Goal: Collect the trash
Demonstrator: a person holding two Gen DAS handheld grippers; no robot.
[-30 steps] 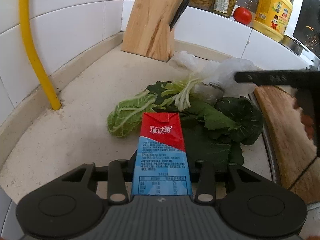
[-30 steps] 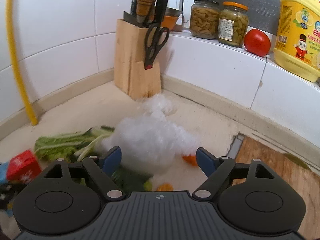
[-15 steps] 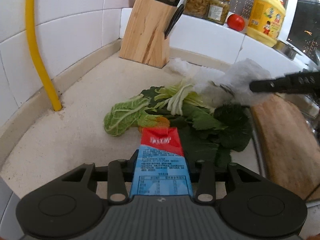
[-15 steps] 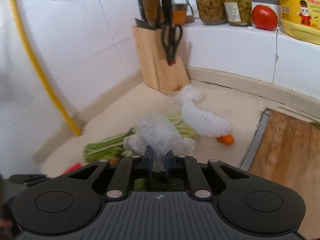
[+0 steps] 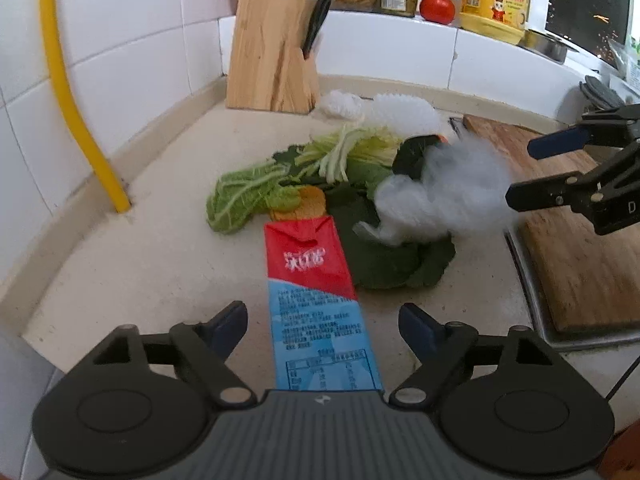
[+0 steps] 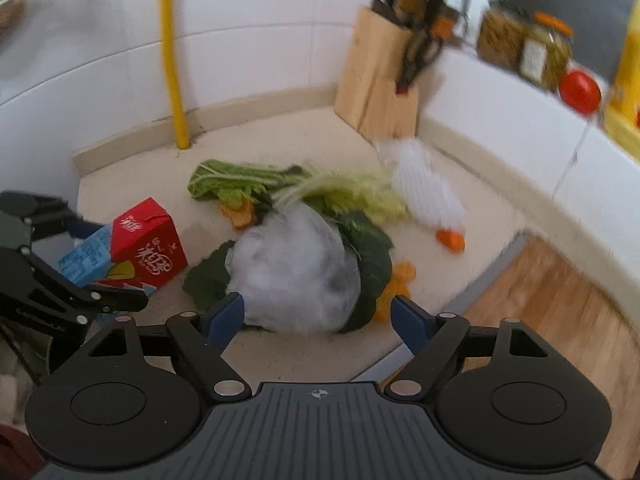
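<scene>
Two hand-held grippers spread: left hand-held gripper (image 5: pixel 322 322) straddles carton (image 5: pixel 316 304) | right hand-held gripper (image 6: pixel 318 316) behind crumpled bag (image 6: pixel 294 272) | greens (image 5: pixel 256 192) on worktop (image 5: pixel 160 248)

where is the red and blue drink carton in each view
Left wrist: the red and blue drink carton lies at lower centre, between the open left gripper fingers.
Right wrist: it sits at left.
Shared landmark: the wooden knife block.

left claw (image 5: pixel 322 322) | black linkages, blue fingertips (image 5: pixel 228 322), silver screws, ribbed grey housing
</scene>
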